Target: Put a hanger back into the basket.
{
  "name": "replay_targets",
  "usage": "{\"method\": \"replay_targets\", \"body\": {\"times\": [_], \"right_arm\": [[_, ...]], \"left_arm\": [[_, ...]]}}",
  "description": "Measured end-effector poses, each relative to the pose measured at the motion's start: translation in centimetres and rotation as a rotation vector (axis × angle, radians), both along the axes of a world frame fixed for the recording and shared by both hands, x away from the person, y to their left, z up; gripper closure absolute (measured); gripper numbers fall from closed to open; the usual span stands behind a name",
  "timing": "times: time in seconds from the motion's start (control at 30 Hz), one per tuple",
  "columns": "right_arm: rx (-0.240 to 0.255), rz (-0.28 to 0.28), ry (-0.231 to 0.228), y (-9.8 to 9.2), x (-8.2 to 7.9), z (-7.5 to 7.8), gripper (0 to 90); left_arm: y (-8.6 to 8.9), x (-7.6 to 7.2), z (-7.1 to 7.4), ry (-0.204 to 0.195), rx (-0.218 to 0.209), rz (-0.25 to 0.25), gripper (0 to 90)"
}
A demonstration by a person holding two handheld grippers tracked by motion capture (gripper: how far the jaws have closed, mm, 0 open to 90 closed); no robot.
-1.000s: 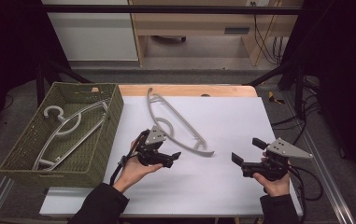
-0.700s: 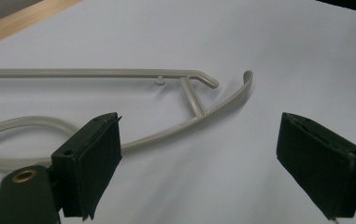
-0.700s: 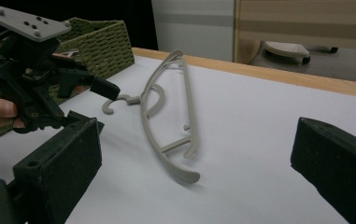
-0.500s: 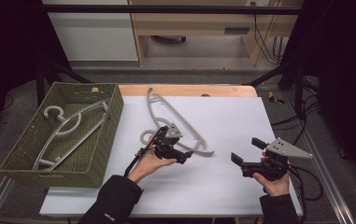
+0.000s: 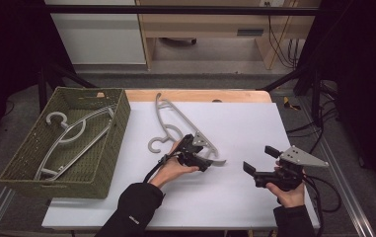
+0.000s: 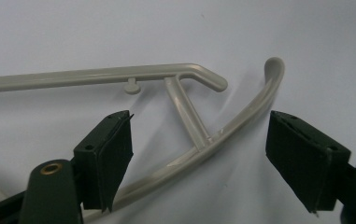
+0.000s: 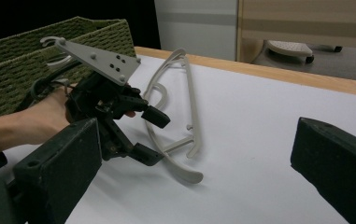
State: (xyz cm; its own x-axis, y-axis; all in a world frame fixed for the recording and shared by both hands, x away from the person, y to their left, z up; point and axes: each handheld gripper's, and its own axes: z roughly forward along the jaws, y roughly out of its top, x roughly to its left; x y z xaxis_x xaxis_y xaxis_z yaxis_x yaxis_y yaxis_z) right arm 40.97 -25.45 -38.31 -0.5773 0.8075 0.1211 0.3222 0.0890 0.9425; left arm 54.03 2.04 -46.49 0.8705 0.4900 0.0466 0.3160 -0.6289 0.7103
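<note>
A grey plastic hanger [image 5: 159, 101] lies slantwise on the white table [image 5: 254, 123]. Its lower right end [image 6: 199, 140] sits between the jaws of my left gripper [image 6: 199, 121], which stand wide apart and clear of the plastic. From above, the left gripper [image 5: 207, 153] straddles that end. The right gripper [image 5: 260, 159] hovers open and empty to the right of the hanger. In its own view the right gripper [image 7: 196, 126] faces the left gripper [image 7: 159, 135] and the hanger [image 7: 189, 93].
A green woven basket [image 5: 77, 185] stands off the table's left edge with another grey hanger [image 5: 72, 131] inside; the basket [image 7: 26, 60] also shows behind the person's left hand [image 7: 26, 123]. Cables trail at the right.
The left gripper has moved right and slightly forward, from beside the hanger's middle to around its lower right end. The right gripper has stayed put.
</note>
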Motion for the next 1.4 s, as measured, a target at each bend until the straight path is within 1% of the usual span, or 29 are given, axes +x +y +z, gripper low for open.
{"method": "replay_targets", "body": {"times": [0.03, 0.07, 0.1, 0.13, 0.2, 0.23, 0.3, 0.37, 0.4, 0.47, 0.53, 0.57, 0.67, 0.77, 0.83, 0.9, 1.03, 1.1, 1.17, 1.2, 1.27, 1.3, 1.33, 1.37, 1.4], "right_arm": [[0.002, 0.001, 0.0, 0.0, 0.0, 0.0, 2.2], [0.0, 0.002, -0.001, 0.0, 0.0, 0.0, 2.2], [-0.001, 0.002, -0.001, 0.0, 0.0, 0.0, 2.2], [0.001, 0.001, 0.0, 0.0, 0.0, 0.0, 2.2], [0.003, 0.001, 0.0, -0.1, 0.0, 0.0, 2.2], [0.001, 0.0, -0.003, -0.1, 0.0, 0.0, 2.2], [0.003, 0.001, -0.001, -0.1, 0.0, 0.0, 2.2], [0.002, 0.0, 0.0, 0.0, 0.0, 0.0, 2.2], [0.002, 0.0, -0.001, 0.0, 0.0, 0.0, 2.2], [0.001, -0.001, 0.0, -0.1, 0.0, 0.0, 2.2], [-0.003, -0.001, -0.003, -0.1, 0.0, 0.1, 2.2], [-0.001, -0.004, -0.004, -0.1, -0.1, 0.1, 2.2], [0.0, -0.006, -0.004, -0.1, -0.1, 0.1, 2.2], [-0.002, -0.005, -0.004, -0.1, -0.1, 0.1, 2.2], [-0.002, -0.006, -0.001, -0.1, -0.1, 0.1, 2.2], [-0.006, -0.006, -0.001, 0.0, -0.1, 0.1, 2.2], [-0.005, -0.007, -0.001, 0.0, -0.1, 0.0, 2.1], [-0.006, -0.003, 0.0, 0.0, -0.1, 0.0, 2.2], [-0.006, -0.004, 0.0, 0.0, -0.1, 0.0, 2.2], [-0.006, -0.004, 0.0, 0.0, -0.1, 0.0, 2.2], [-0.002, -0.007, -0.002, 0.0, -0.1, 0.0, 2.2], [-0.003, -0.007, -0.003, 0.0, -0.1, 0.1, 2.2], [0.0, -0.008, -0.002, 0.0, -0.1, 0.1, 2.2], [-0.003, -0.007, -0.003, 0.0, -0.1, 0.1, 2.2], [-0.002, -0.007, -0.003, 0.0, -0.2, 0.1, 2.2]], "left_arm": [[-0.1, 0.1, -0.2, 0.009, -0.017, 0.01, 25.0], [-0.1, 0.3, -0.3, 0.012, -0.01, 0.011, 27.1], [-0.1, 0.3, -0.5, 0.024, -0.021, 0.01, 28.0], [0.0, 0.4, -0.5, 0.04, -0.033, 0.004, 27.9], [0.0, 0.4, -0.6, 0.052, -0.042, -0.012, 32.6], [0.0, 0.3, -0.6, 0.057, -0.034, -0.02, 34.6], [-0.2, 0.2, -0.7, 0.065, 0.012, -0.037, 39.7], [-0.4, -0.1, -0.9, 0.03, 0.042, -0.044, 39.1], [-0.5, -0.2, -0.8, 0.035, 0.052, -0.044, 40.1], [-0.4, -0.3, -0.7, 0.044, 0.057, -0.051, 42.3], [-0.3, -0.6, -0.6, 0.05, 0.071, -0.065, 43.9], [-0.2, -0.8, -0.5, 0.049, 0.085, -0.076, 45.0], [0.1, -1.6, -0.2, 0.063, 0.107, -0.107, 49.2], [0.5, -2.4, 0.0, 0.089, 0.123, -0.139, 52.7], [1.0, -3.2, 0.1, 0.093, 0.134, -0.158, 54.0], [1.7, -4.1, 0.1, 0.087, 0.138, -0.175, 53.9], [2.8, -5.8, 0.0, 0.081, 0.138, -0.194, 53.5], [3.1, -6.4, 0.0, 0.081, 0.139, -0.195, 53.1], [3.5, -7.0, 0.1, 0.1, 0.142, -0.199, 51.9], [3.7, -7.2, 0.1, 0.104, 0.137, -0.2, 51.2], [4.1, -7.6, 0.2, 0.125, 0.135, -0.198, 49.9], [4.3, -7.8, 0.3, 0.133, 0.123, -0.194, 49.3], [4.5, -8.0, 0.4, 0.133, 0.11, -0.188, 49.4], [4.7, -8.0, 0.6, 0.138, 0.093, -0.187, 50.0], [4.9, -8.1, 0.9, 0.143, 0.066, -0.174, 49.5]]}}
